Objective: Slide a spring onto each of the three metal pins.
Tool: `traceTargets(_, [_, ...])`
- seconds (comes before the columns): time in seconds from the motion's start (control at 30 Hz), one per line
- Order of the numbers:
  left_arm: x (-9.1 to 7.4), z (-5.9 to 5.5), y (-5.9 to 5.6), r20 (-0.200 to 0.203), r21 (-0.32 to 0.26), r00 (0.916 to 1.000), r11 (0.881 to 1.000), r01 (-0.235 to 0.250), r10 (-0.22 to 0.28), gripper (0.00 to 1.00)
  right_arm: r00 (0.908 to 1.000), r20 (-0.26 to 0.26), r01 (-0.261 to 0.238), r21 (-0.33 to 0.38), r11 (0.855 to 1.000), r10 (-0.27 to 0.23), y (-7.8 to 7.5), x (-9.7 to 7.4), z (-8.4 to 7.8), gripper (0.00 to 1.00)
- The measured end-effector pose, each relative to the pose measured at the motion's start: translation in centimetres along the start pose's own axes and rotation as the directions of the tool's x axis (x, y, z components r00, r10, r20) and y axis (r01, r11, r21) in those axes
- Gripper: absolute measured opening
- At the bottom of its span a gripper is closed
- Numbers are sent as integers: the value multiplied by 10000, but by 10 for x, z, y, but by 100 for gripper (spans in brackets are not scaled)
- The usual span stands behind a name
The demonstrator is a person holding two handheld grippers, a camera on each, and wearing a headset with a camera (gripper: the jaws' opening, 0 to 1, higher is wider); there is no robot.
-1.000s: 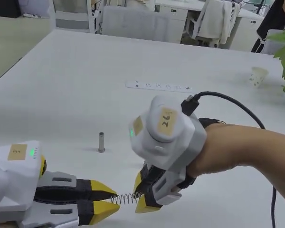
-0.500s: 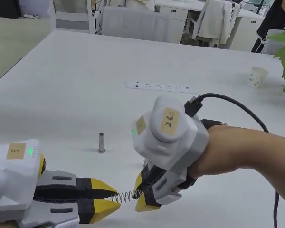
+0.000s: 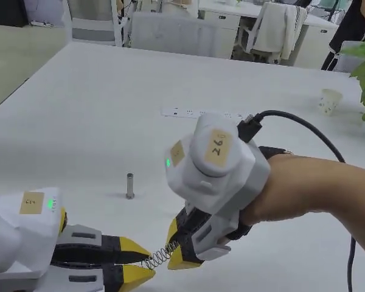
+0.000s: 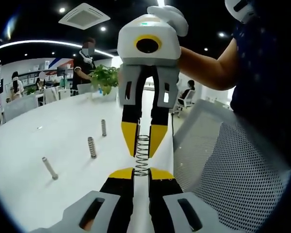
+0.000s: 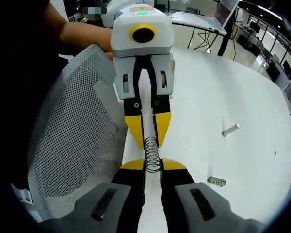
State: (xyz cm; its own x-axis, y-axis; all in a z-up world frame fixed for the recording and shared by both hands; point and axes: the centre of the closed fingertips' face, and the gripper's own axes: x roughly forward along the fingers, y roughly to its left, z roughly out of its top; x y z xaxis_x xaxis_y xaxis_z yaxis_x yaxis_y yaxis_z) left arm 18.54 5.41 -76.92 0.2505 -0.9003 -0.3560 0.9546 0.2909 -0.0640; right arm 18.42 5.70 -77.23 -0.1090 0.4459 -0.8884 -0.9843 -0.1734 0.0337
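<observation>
Handing a spring over mid-air, apparently: pinching it at both ends, closing the left gripper on one end and the right gripper on the other, tips facing. Leaving a bare pin standing beyond the tips, well apart. Seemingly having one sprung pin already done, off to the side of the tips. Needing next to release one end, then aim the open coil over a bare pin and slide down. Versus a second ago: crowding the tips closer, shortening and tilting the spring, dropping the left gripper lower.
</observation>
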Motion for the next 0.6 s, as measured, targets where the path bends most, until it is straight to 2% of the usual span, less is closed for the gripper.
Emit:
traceTargets(0.17, [1, -1, -1, -44, 9, 10000, 10000, 35, -35, 2, 9999, 133, -28, -62, 10000, 29, 2, -2, 9, 9])
traceTargets(0.6, [2, -3, -3, 19, -103, 9999, 9999, 107, -106, 2, 9998, -75, -185, -322, 9993, 183, 6, 2, 20, 8])
